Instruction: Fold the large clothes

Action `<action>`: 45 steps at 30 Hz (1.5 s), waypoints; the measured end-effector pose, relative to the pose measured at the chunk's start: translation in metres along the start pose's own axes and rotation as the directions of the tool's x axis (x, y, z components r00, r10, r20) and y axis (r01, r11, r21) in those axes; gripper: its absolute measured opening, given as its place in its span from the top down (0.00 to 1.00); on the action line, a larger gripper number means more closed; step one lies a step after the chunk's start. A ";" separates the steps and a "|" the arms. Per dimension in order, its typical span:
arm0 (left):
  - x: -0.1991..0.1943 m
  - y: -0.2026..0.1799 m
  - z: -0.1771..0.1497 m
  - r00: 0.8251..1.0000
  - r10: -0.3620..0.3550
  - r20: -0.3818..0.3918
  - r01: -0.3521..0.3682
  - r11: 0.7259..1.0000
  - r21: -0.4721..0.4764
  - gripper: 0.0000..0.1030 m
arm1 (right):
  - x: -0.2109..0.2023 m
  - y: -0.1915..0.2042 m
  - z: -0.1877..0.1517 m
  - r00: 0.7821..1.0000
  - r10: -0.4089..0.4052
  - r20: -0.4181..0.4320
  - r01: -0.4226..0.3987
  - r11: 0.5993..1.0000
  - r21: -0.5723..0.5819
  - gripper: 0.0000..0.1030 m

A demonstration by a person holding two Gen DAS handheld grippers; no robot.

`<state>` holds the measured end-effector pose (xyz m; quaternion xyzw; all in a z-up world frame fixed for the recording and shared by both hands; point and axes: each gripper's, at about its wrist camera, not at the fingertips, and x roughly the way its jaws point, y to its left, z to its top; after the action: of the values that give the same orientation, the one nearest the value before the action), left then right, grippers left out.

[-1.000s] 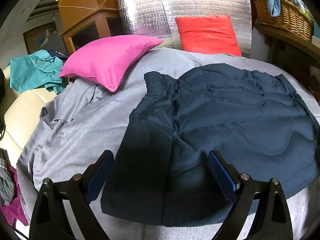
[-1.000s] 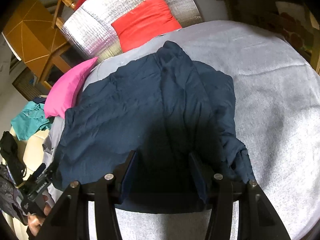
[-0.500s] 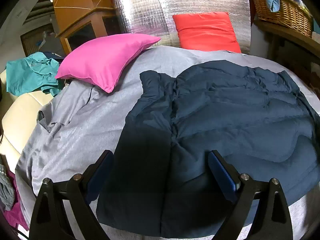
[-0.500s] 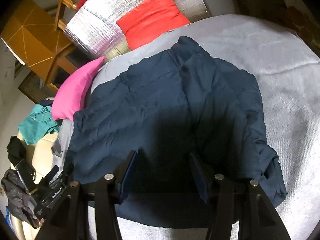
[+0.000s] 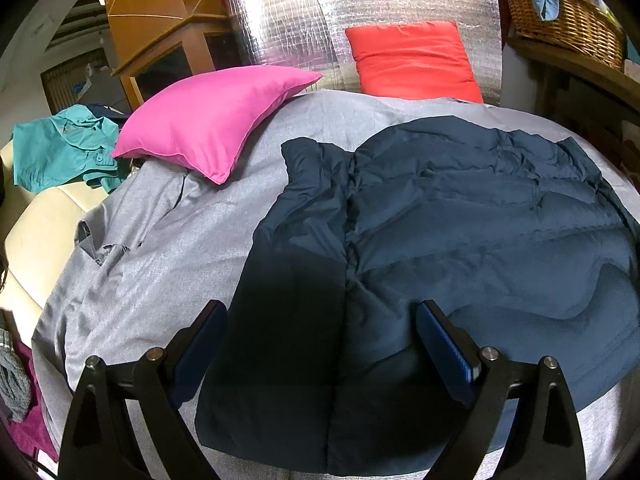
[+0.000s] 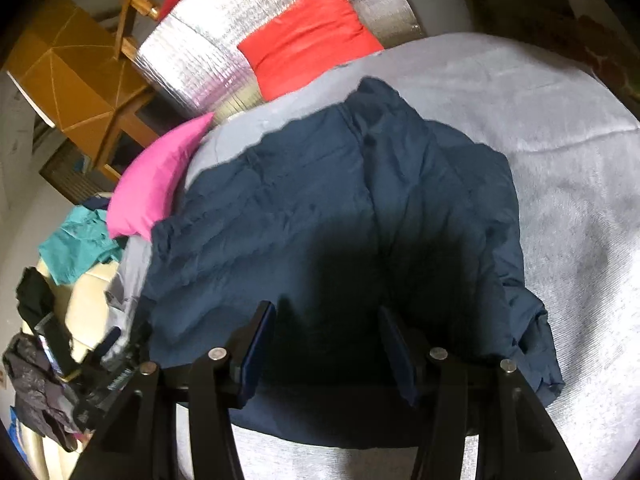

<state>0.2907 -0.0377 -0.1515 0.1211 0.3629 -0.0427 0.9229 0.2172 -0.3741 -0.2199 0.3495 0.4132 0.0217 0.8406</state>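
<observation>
A dark navy puffer jacket (image 5: 440,240) lies spread flat on the grey bed cover (image 5: 168,256); it also shows in the right wrist view (image 6: 340,216). My left gripper (image 5: 322,320) is open and empty, held above the jacket's near left part. My right gripper (image 6: 327,320) is open and empty, above the jacket's near edge. The left gripper (image 6: 100,352) also shows at the lower left of the right wrist view.
A pink pillow (image 5: 212,120) and a red pillow (image 5: 412,60) lie at the head of the bed against a silver foil panel (image 5: 360,12). A teal garment (image 5: 60,148) lies on a cream seat at left. A wicker basket (image 5: 568,20) sits on a shelf at right.
Both grippers have pulled back and risen slightly, so more of the jacket shows. The right gripper has tilted to the left. Both stayed open.
</observation>
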 end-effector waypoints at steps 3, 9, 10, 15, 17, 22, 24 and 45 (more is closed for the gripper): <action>0.000 0.000 0.000 1.000 0.000 0.000 0.000 1.000 0.000 0.08 | -0.006 0.002 0.000 0.999 0.041 0.024 -0.041 0.999 -0.008 0.43; 0.003 0.000 0.000 1.000 -0.013 -0.015 0.013 1.000 0.001 0.08 | 0.008 0.003 -0.002 0.999 -0.012 -0.034 0.012 1.000 -0.024 0.43; 0.003 0.002 0.001 1.000 -0.025 -0.018 0.025 1.000 -0.002 0.08 | 0.005 0.003 -0.001 1.000 0.003 -0.030 -0.003 1.000 -0.019 0.43; 0.004 0.037 0.009 0.990 -0.141 -0.021 0.138 0.986 -0.098 0.08 | -0.033 -0.020 0.012 0.995 0.036 0.090 -0.039 0.998 0.039 0.30; 0.006 0.055 0.011 0.985 -0.173 -0.020 0.168 0.974 -0.155 0.08 | -0.049 -0.039 0.017 0.990 0.019 0.141 -0.032 0.995 0.095 0.28; 0.031 0.097 0.008 0.947 -0.313 -0.072 0.271 0.900 -0.342 0.08 | -0.067 -0.101 0.028 0.988 0.005 0.157 -0.050 0.957 0.285 0.28; 0.045 0.109 0.003 0.923 -0.374 -0.094 0.301 0.852 -0.429 0.08 | -0.062 -0.117 0.030 0.990 0.059 0.131 -0.100 0.938 0.332 0.25; 0.080 0.080 -0.008 0.774 -0.614 -0.156 0.444 0.701 -0.558 0.08 | 0.013 -0.044 0.029 0.997 0.076 -0.028 -0.075 0.997 0.034 0.19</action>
<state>0.3572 0.0428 -0.1958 -0.2228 0.5301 -0.1956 0.7944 0.2350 -0.4193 -0.2428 0.3782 0.4122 0.0520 0.8272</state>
